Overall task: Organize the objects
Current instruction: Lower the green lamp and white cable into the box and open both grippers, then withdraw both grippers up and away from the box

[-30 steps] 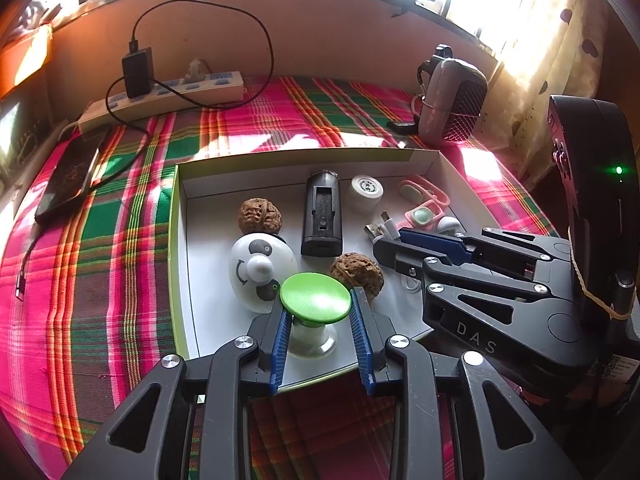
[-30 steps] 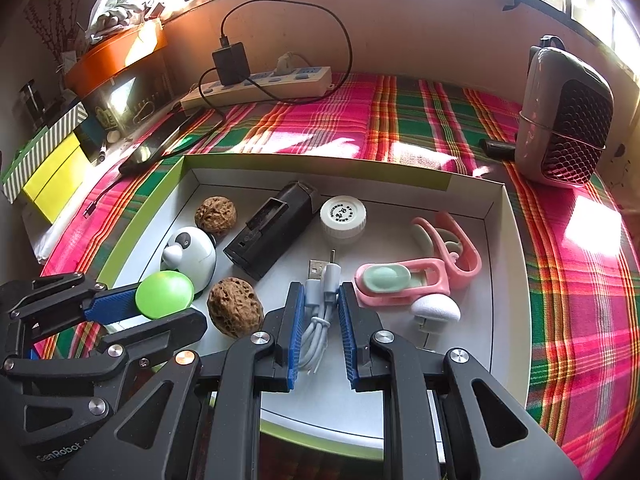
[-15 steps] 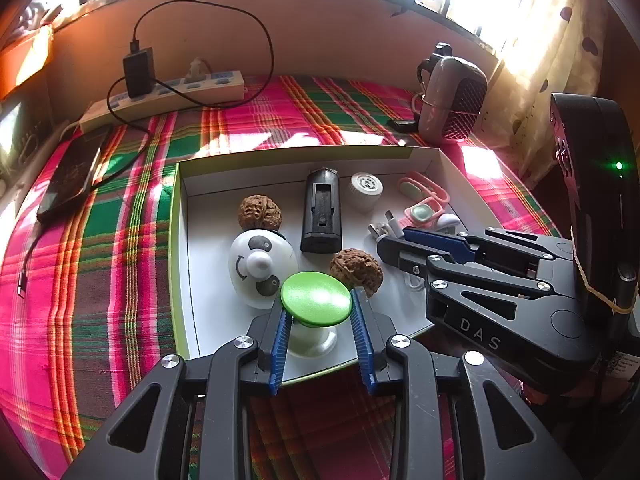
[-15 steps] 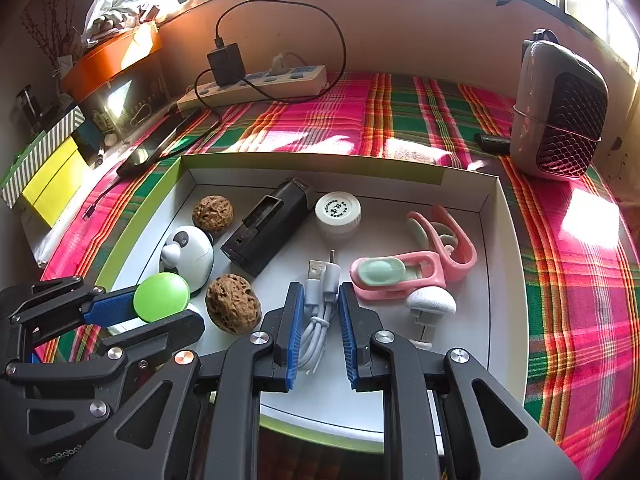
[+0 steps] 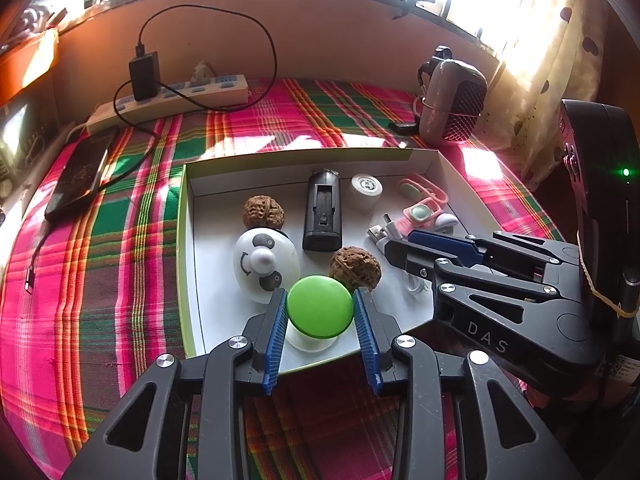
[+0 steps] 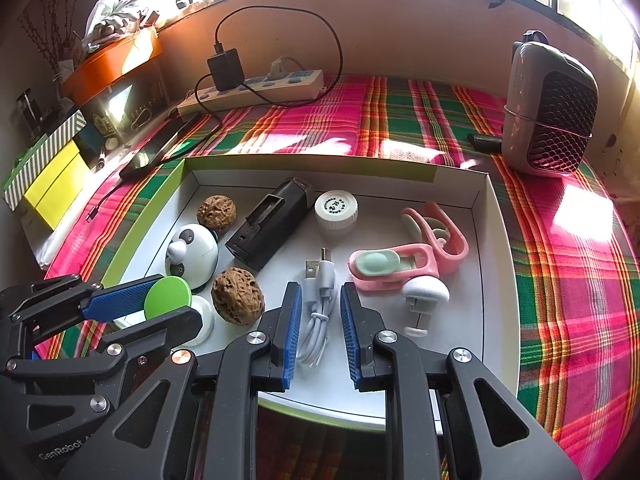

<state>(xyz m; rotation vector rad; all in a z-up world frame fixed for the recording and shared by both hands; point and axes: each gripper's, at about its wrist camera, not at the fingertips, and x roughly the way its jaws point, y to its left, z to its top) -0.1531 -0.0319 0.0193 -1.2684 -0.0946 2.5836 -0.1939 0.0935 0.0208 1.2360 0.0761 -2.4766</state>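
In the left wrist view, the left gripper (image 5: pixel 320 312) sits low in the middle. Its jaws have just been opening, and the green-topped knob (image 5: pixel 320 306) stands between them. The blue pads (image 5: pixel 276 336) look just off its sides now, so it rests on the floor of the white box (image 5: pixel 304 160). A walnut (image 5: pixel 355 267) is just behind it, and a panda toy (image 5: pixel 266 264) is up and to the left. The right gripper (image 5: pixel 400 246) comes in from the right.

In the right wrist view, the right gripper (image 6: pixel 319 312) is at the bottom middle. Its jaws have just opened a little, and the white cable (image 6: pixel 320 312) lies between them. Small gaps show beside the cable. A pink clip (image 6: pixel 408 256) lies to the right.
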